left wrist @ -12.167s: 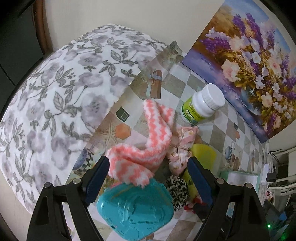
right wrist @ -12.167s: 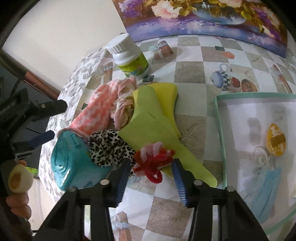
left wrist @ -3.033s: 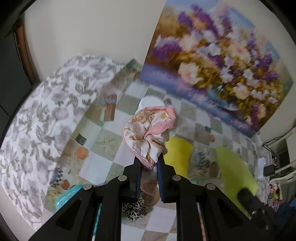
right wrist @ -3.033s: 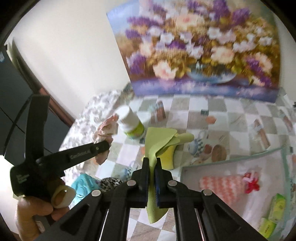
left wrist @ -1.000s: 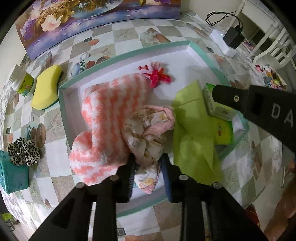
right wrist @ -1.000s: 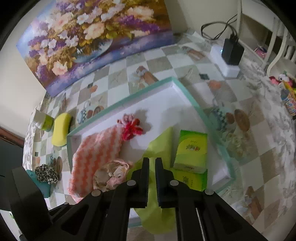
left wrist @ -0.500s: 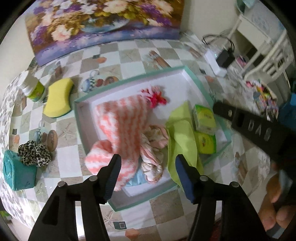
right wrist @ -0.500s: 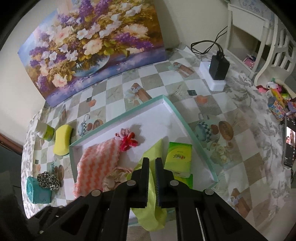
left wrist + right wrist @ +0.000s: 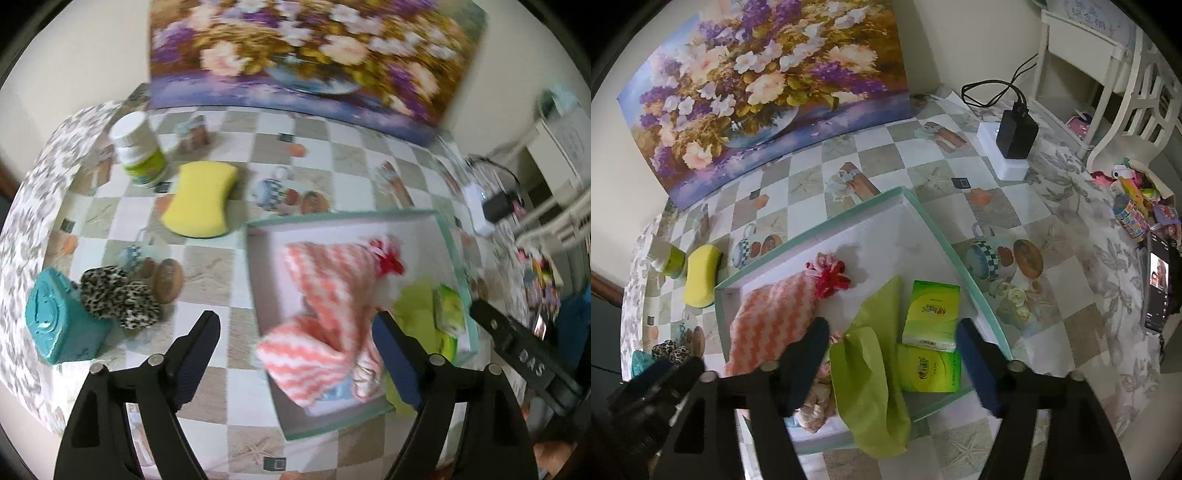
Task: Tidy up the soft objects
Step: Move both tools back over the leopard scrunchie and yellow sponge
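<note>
reaching next for the leopard scrunchie (image 9: 120,298) is advised: left gripper (image 9: 295,334) and right gripper (image 9: 890,354) are spread wide, empty; scrunchie should be pinched clear of the teal box (image 9: 55,325), then carried into the tray (image 9: 923,214).

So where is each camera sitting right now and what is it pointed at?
Left wrist: rides the left tool, looking down at the table; sponge, leopard scrunchie and tray show between its open fingers.
Right wrist: rides the right tool, above the tray, facing the painting; its open fingers frame the green cloth.
Both share the tray, striped sock and sponge.
</note>
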Action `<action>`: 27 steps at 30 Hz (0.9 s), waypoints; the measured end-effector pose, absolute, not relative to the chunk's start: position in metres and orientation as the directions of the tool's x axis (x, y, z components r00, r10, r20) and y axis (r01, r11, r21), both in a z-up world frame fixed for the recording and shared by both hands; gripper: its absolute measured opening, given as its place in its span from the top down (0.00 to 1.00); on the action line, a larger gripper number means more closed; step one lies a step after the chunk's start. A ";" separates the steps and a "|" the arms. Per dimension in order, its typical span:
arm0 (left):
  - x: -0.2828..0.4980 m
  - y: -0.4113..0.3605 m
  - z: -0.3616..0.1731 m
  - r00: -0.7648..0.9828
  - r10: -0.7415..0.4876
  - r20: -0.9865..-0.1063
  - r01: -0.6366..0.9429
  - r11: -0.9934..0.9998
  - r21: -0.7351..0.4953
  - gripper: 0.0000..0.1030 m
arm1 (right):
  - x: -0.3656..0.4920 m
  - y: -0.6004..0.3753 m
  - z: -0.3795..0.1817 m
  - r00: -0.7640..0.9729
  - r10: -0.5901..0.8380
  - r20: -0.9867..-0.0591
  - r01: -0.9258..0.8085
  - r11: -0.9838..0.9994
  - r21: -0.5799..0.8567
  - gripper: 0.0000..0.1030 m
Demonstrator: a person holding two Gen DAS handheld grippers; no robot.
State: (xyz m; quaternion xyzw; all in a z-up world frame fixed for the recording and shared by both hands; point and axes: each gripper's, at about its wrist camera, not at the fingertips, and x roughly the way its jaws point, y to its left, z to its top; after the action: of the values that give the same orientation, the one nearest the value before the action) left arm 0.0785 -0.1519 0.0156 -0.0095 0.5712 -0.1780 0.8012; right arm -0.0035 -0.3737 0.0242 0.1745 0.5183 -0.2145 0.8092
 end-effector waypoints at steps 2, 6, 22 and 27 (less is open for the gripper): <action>0.086 -0.137 0.016 0.300 -0.290 -0.909 0.231 0.946 -0.226 0.16 | -0.004 -0.374 0.024 0.369 -0.168 -0.914 0.530 0.846 0.058 0.24; 0.100 -0.109 0.018 0.342 -0.249 -0.906 0.149 0.966 -0.209 0.14 | -0.003 -0.372 0.025 0.366 -0.180 -0.913 0.531 0.846 0.046 0.16; 0.137 0.021 0.007 0.380 -0.111 -0.918 -0.152 0.972 -0.181 0.13 | 0.022 -0.309 0.033 0.417 -0.163 -0.894 0.384 0.923 0.011 0.01; 0.140 0.050 0.004 0.377 -0.073 -0.923 -0.202 0.967 -0.158 0.13 | 0.032 -0.281 0.039 0.472 -0.095 -0.876 0.317 0.946 0.068 0.01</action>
State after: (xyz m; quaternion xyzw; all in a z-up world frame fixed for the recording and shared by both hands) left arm 0.1401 0.0502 0.0039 -0.1232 0.5566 0.0393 0.8207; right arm 0.0325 -0.2805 0.0391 0.1109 0.4993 -0.1210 0.8507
